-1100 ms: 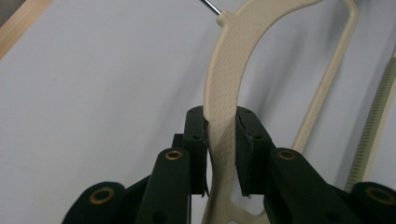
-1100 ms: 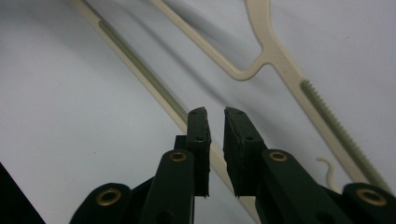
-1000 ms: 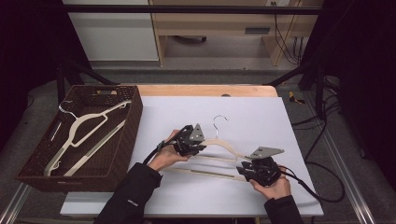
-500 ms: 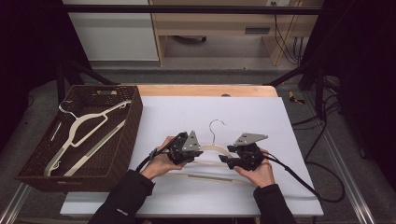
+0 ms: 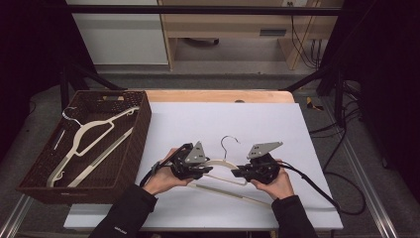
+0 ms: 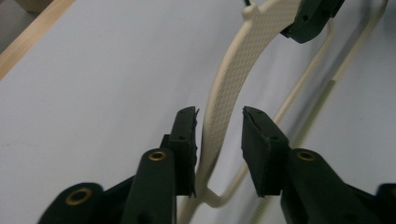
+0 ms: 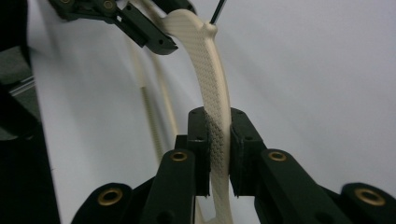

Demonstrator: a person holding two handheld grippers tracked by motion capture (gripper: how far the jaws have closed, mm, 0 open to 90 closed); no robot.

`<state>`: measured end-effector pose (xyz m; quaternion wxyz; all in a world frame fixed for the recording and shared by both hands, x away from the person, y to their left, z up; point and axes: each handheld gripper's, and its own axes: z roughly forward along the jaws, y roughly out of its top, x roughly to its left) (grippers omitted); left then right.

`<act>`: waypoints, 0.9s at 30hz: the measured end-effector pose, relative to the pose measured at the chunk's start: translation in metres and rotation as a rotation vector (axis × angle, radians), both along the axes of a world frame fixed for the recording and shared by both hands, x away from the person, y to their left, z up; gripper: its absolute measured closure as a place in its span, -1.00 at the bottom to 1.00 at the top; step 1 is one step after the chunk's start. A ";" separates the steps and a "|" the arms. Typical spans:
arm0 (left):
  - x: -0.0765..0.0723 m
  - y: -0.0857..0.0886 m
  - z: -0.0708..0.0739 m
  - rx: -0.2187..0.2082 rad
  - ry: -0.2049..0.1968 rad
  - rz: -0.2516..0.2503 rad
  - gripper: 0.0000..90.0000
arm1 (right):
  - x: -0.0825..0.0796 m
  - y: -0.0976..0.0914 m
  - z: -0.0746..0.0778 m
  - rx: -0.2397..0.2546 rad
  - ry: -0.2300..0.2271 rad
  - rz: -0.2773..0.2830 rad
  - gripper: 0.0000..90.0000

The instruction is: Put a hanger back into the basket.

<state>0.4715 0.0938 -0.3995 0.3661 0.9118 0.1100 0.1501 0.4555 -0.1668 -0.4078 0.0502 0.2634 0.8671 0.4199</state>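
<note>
A cream plastic hanger (image 5: 221, 162) with a dark wire hook sits near the front middle of the white table, between both hands. My left gripper (image 5: 205, 170) straddles its left shoulder. In the left gripper view the jaws (image 6: 217, 116) have just been opening: the hanger arm (image 6: 238, 60) leans on one pad and a gap shows at the other. My right gripper (image 5: 237, 172) has just been closing, and both pads (image 7: 217, 114) now press on the textured right shoulder (image 7: 205, 51). Each gripper view shows the other gripper farther along the hanger (image 6: 310, 18) (image 7: 140, 28).
A dark woven basket (image 5: 143, 124) stands at the table's left edge and holds cream hangers (image 5: 89, 134). The white mat (image 5: 277, 129) stretches behind and to the right of the hands. A black cable (image 5: 327, 196) trails from the right gripper over the front right corner.
The right hand has moved left along the hanger toward its neck. The hanger has turned to lie more level, and its hook has come nearer the person. The left hand has drifted slightly nearer too.
</note>
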 end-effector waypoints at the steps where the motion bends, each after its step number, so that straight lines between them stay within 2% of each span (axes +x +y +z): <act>1: -0.004 0.003 0.005 -0.023 -0.008 0.008 0.33 | -0.002 -0.001 0.002 0.009 -0.001 0.009 0.90; 5: -0.008 0.007 0.016 -0.039 -0.022 0.008 0.20 | -0.010 0.002 0.012 0.011 -0.051 0.043 0.93; 9: -0.009 0.010 0.023 -0.054 -0.016 -0.005 0.18 | -0.014 0.005 0.018 0.034 -0.058 0.071 0.94; 13: -0.008 0.009 0.025 -0.043 -0.007 -0.025 0.27 | -0.016 0.012 0.023 0.033 -0.067 0.096 0.94; 16: -0.010 0.008 0.025 -0.040 0.006 -0.049 0.45 | -0.017 0.018 0.025 0.023 -0.075 0.116 0.93; 19: -0.011 0.008 0.025 -0.002 0.001 -0.064 0.54 | -0.017 0.020 0.025 0.026 -0.074 0.127 0.93; 22: -0.013 0.008 0.026 0.015 0.005 -0.070 0.61 | -0.018 0.020 0.024 0.019 -0.094 0.114 0.89; 27: -0.021 0.009 0.029 0.008 0.035 -0.079 0.76 | -0.019 0.016 0.028 0.015 -0.146 0.070 0.68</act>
